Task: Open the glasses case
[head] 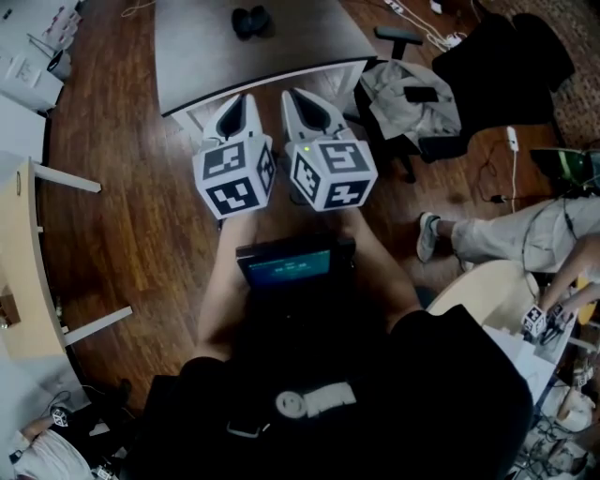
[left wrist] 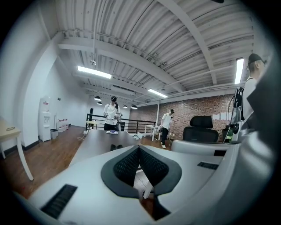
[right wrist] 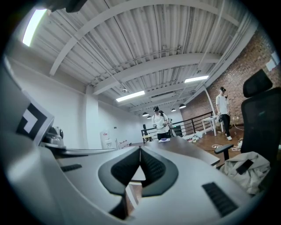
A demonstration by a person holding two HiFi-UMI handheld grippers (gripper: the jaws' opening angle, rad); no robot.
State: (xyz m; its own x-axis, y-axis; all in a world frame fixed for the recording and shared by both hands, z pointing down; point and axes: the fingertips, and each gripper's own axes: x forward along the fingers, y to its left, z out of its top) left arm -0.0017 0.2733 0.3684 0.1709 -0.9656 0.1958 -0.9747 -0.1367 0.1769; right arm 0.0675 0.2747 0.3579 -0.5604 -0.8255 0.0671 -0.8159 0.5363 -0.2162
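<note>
Glasses case (head: 250,21) lies dark on the grey table (head: 202,42), at twelve o'clock from both grippers and well apart from them. Left gripper (head: 242,105) and right gripper (head: 302,101) hang side by side, jaws pressed together, nothing held. At six o'clock, the screen (head: 286,267) shows writing too small to read.

left gripper (head: 241,105): white shell, black ribbed pads (left wrist: 127,166) | right gripper (head: 302,101): same build, green light (head: 307,148) at its cube's 11 o'clock | marker cubes (head: 234,175): black-and-white squares | person: black top (head: 412,394), teal-lit screen (head: 289,268) at chest
</note>
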